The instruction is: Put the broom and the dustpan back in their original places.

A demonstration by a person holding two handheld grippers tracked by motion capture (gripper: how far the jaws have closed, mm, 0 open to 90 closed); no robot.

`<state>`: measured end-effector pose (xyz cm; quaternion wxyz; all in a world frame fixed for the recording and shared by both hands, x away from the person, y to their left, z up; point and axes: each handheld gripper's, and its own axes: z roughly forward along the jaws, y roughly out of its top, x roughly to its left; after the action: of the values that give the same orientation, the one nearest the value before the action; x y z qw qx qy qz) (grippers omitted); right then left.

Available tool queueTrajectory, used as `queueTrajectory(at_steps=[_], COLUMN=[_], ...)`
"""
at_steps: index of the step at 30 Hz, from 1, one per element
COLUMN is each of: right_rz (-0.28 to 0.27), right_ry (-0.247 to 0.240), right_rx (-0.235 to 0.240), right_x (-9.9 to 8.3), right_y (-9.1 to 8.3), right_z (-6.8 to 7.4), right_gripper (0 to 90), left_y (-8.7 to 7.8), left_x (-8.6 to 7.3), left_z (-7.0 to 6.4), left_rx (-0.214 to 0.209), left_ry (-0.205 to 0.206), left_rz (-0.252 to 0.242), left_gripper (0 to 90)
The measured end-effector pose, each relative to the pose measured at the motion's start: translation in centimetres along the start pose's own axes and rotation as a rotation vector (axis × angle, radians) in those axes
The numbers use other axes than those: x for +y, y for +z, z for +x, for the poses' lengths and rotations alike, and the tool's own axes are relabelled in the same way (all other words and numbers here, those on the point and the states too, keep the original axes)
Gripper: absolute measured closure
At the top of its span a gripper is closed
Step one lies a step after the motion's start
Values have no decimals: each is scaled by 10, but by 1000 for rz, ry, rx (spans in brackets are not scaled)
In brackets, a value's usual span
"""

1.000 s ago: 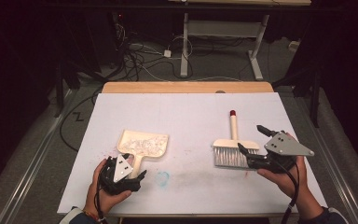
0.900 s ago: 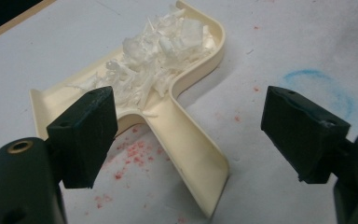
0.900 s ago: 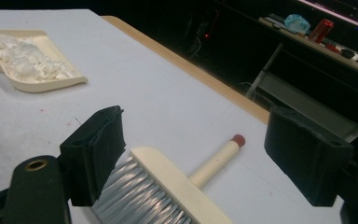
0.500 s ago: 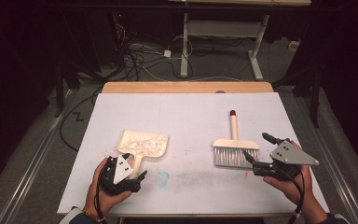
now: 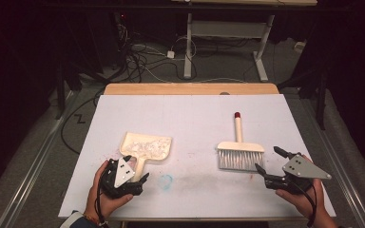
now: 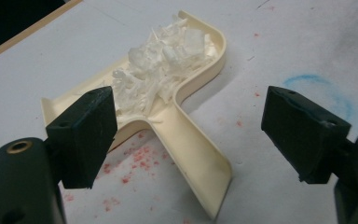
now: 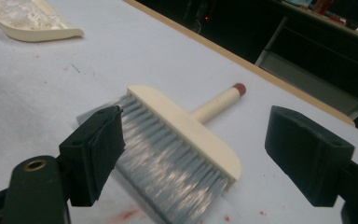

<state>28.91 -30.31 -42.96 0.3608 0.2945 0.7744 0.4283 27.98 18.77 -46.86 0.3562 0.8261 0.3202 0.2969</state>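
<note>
Left gripper (image 6: 186,135): jaws wide apart, empty, dustpan (image 6: 168,98) handle between them. Right gripper (image 7: 191,154): jaws wide apart, empty, brush (image 7: 177,135) bristles just ahead.

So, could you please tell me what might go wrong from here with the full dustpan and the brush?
1. The dustpan is heaped with loose white shreds; lifting it by its handle with the left gripper, whose jaws stand open, could tip it and spill them.
2. The brush lies bristles toward the open right gripper; closing there might catch soft bristles instead of the handle.
</note>
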Motion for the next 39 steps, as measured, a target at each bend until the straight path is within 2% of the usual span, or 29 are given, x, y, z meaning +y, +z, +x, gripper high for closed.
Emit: queueTrajectory(at_steps=[2, 4, 5, 7, 10, 11, 14, 19, 24, 34, 39], right_rz=[2, 15, 22, 35, 49, 51, 47, 45, 30, 64, 43], right_ry=[28, 26, 22, 44, 26, 29, 31, 38, 32, 13, 7], right_rx=[-11, -28, -22, 3, 3, 14, 5, 11, -10, -19, -33], right_x=[-7, -15, -18, -22, -27, -27, -26, -25, -20, -22, -20], right_y=[-2, -4, -5, -7, -8, -8, -8, -8, -11, -5, -7], right_z=[0, 3, 5, 8, 11, 11, 10, 10, 11, 12, 14], right_gripper=[197, 196, 196, 191, 191, 190, 190, 191, 185, 184, 189], left_y=[0, 0, 1, 2, 2, 2, 2, 3, -1, 0, -1], left_x=[0, -1, -1, 0, 0, 0, -1, -1, -2, 1, 0], left_z=[0, 0, 1, 1, 0, -1, 0, -2, -3, -8, -7], left_rx=[-2, -10, -11, -11, -9, -10, -11, -27, -32, -31, -29], left_ry=[0, -1, -5, -4, 9, 9, -1, 9, 6, 39, 31], left_rz=[0, 1, -2, -1, 4, 4, 3, 13, 3, 10, 3], left_gripper=[179, 179, 179, 179, 179, 179, 179, 179, 179, 179, 179])
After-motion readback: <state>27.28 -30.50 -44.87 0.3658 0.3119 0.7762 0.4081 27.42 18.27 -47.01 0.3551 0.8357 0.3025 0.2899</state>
